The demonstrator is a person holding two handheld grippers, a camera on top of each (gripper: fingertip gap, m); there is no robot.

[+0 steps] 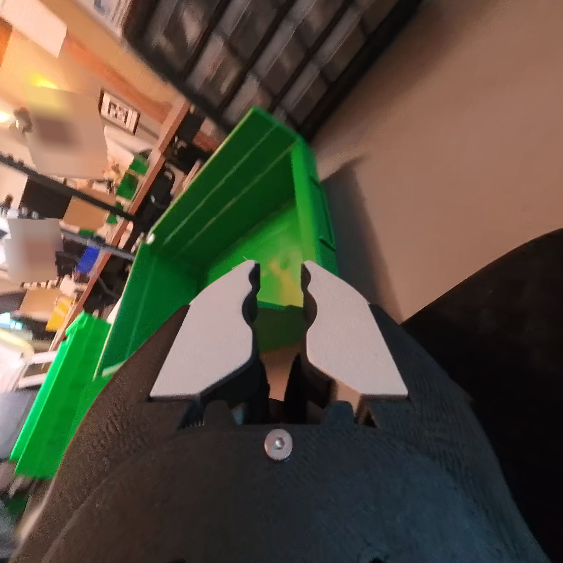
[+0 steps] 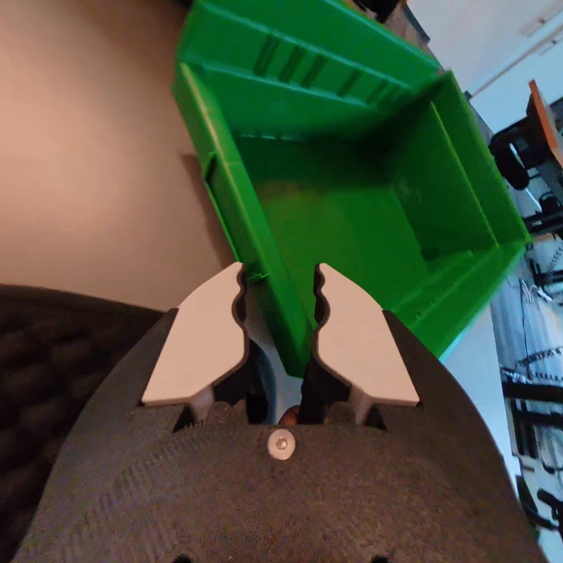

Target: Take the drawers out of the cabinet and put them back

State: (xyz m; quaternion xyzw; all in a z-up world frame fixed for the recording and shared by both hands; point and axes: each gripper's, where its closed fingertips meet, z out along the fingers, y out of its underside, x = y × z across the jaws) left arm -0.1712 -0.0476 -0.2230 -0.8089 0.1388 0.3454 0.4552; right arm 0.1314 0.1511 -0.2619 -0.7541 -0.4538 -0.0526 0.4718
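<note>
right wrist view: right gripper [image 2: 278, 268] clenches green drawer's [image 2: 350, 213] side wall, drawer tilted.

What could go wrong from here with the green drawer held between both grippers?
The right gripper pinches only a thin wall near one corner of the green drawer, so it could twist or slip. The left gripper grips a single edge too. The drawer is tilted, which may make it jam entering the cabinet.

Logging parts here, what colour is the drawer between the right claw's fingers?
Bright green drawer, seen best in the right wrist view.
</note>
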